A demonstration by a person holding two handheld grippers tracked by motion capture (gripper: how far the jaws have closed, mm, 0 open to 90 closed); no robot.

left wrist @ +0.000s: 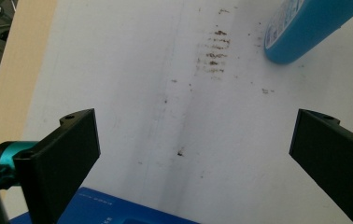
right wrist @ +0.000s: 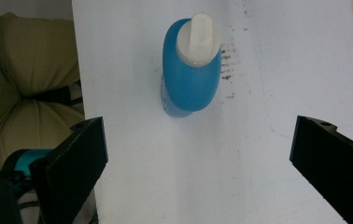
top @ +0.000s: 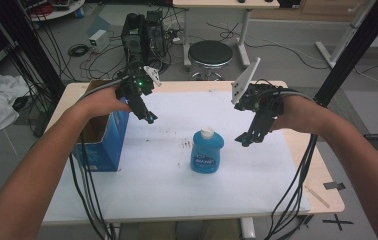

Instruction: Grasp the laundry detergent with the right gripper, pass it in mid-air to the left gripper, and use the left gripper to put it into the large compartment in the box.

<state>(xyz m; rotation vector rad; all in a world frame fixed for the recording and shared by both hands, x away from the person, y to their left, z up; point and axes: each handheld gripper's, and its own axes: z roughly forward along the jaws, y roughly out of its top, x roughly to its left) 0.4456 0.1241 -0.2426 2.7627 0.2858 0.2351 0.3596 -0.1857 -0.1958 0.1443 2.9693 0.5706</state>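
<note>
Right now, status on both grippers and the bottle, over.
Left gripper open, empty, above the blue box. Right gripper open, empty, beside blue bottle. Bottle upright on white sheet, untouched. Nothing in the way.

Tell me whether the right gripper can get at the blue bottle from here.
Probably yes: the right gripper hangs open beside the upright blue bottle, with bare white sheet between them.
</note>
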